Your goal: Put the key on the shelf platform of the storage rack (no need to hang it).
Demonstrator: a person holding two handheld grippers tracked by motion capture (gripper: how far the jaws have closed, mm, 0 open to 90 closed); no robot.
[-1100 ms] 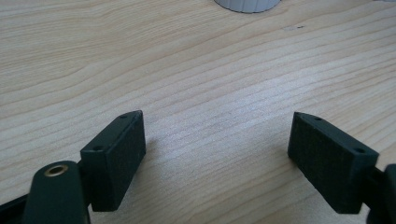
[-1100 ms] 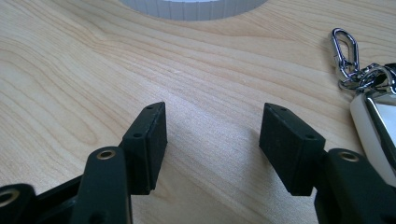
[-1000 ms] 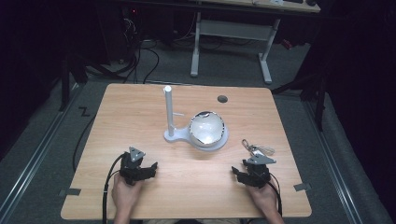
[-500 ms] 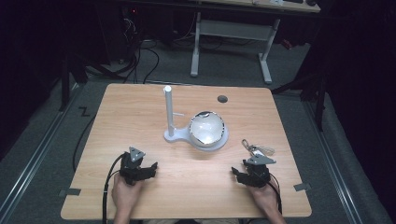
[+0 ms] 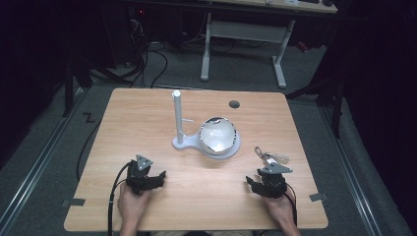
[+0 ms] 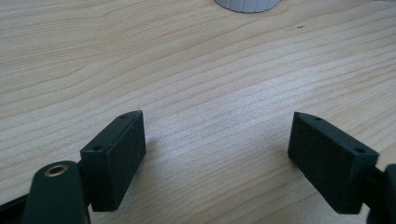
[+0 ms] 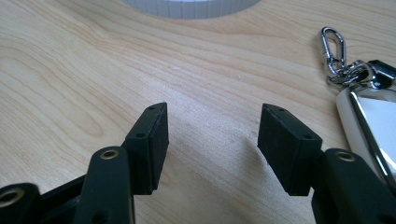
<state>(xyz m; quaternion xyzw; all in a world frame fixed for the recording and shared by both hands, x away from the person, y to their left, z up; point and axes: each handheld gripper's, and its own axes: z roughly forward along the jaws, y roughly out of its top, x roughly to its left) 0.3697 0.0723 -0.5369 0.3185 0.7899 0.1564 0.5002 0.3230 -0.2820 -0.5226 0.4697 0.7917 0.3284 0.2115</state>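
Nothing looks started: your left claw (image 5: 145, 178) and right claw (image 5: 266, 183) rest wide open and empty on the tabletop (image 5: 147, 123), keyring (image 7: 359, 93) untouched beside the stand (image 5: 196, 140).

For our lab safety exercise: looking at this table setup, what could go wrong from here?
1. The tall post of the white stand may tip if a gripper bumps it.
2. The keychain lies just beyond the open right gripper, near the table edge; a nudge might push it off.
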